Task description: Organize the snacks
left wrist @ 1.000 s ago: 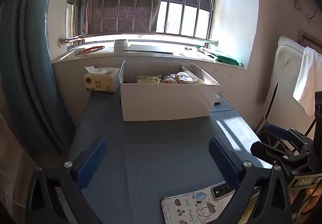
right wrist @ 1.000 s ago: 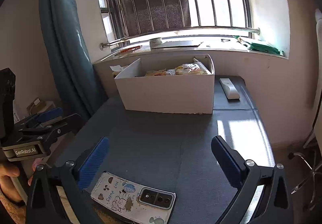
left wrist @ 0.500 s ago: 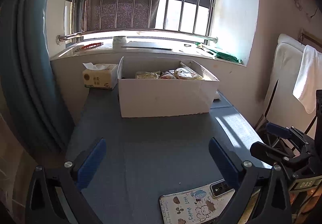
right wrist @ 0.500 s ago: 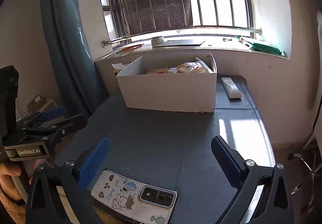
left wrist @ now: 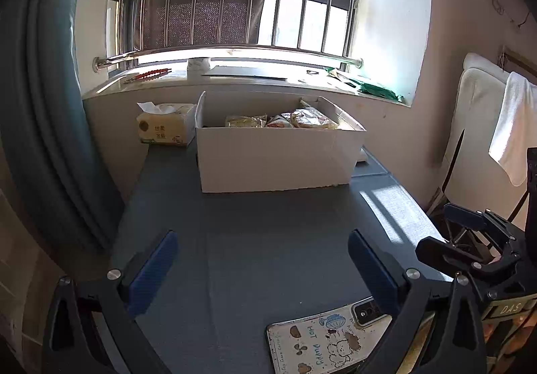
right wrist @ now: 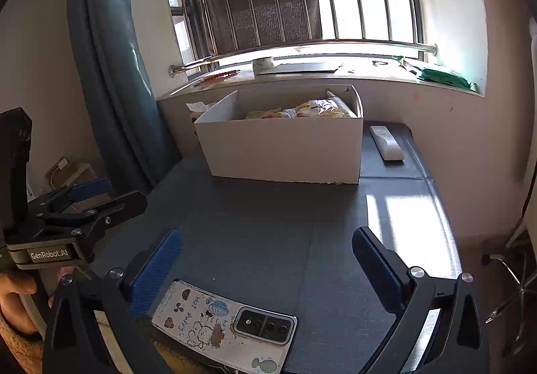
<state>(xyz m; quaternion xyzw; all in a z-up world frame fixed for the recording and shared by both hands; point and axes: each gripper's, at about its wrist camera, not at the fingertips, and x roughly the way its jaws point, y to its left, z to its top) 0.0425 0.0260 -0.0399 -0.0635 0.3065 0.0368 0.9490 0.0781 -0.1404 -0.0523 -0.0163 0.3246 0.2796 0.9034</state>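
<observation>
While both grippers, left gripper (left wrist: 260,261) and right gripper (right wrist: 266,260), gape empty, a phone (right wrist: 223,323) lies before the snack box (right wrist: 285,149).

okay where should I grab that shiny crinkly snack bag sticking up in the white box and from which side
Take the shiny snack bag by its upper edge, coming down from above. The white box walls it in on all sides and other packets press against it, so only its top is free. Either open gripper could pinch that thin crinkled edge.
</observation>
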